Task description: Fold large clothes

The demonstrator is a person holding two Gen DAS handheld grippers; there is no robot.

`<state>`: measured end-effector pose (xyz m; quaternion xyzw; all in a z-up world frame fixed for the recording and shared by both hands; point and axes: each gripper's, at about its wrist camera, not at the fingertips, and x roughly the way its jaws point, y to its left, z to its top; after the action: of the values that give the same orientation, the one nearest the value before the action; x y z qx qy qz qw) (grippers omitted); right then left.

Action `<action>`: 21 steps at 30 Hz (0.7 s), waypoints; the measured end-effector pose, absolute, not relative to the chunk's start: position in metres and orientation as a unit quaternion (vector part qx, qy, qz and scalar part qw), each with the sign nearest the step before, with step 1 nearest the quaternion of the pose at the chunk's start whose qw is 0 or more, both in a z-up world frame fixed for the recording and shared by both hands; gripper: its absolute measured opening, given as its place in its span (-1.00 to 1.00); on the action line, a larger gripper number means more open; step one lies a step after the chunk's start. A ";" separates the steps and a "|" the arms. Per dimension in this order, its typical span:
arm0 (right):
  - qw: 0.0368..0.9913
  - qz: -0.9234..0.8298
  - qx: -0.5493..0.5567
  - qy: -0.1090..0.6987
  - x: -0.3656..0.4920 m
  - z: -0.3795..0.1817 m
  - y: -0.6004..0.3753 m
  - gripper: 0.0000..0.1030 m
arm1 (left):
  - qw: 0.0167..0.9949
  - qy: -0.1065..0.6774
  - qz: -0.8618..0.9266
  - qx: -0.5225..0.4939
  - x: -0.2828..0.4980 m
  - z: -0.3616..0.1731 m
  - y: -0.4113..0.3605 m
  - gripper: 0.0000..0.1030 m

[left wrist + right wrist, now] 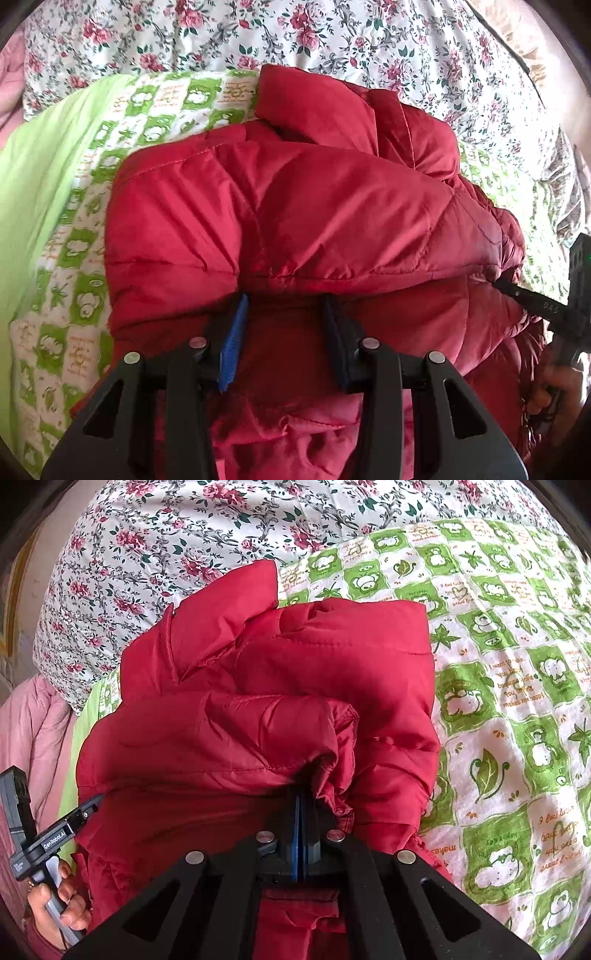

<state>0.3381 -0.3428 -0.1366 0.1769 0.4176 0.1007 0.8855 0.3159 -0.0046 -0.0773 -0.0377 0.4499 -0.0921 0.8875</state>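
A red padded jacket (280, 206) lies bunched and partly folded on the bed. My left gripper (284, 306) is open, its fingers pushed against the near fold with jacket cloth between them. My right gripper (301, 794) is shut on a gathered edge of the jacket (280, 686); its blue pads meet with cloth pinched at the tips. The right gripper also shows at the right edge of the left wrist view (532, 299), tucked into the jacket's side. The left gripper shows at the left of the right wrist view (86, 808), held by a hand.
A green and white checked sheet (517, 701) lies under the jacket, also seen in the left wrist view (74, 266). A floral quilt (332, 33) covers the far side of the bed (155, 554). A pink garment (33, 731) lies at the left.
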 end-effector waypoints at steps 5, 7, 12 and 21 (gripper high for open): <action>0.881 0.108 0.188 0.421 0.336 -0.133 -0.345 -1.00 | 0.891 0.445 -0.083 -0.031 0.286 -0.057 0.002 -0.25; 0.883 0.111 0.192 0.414 0.331 -0.129 -0.345 -1.00 | 0.893 0.443 -0.081 -0.031 0.271 -0.048 0.010 -0.25; 0.892 0.109 0.198 0.392 0.305 -0.107 -0.345 -0.79 | 0.895 0.437 -0.076 -0.049 0.235 -0.034 0.040 -0.25; 0.895 0.127 0.199 0.379 0.256 -0.081 -0.353 -0.53 | 0.887 0.444 -0.082 -0.091 0.197 -0.039 0.076 -0.24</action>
<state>0.2557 -0.3533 -0.0809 0.1990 0.3794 0.1267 0.8947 0.1970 0.0765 -0.0393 -0.0909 0.4444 -0.0820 0.8874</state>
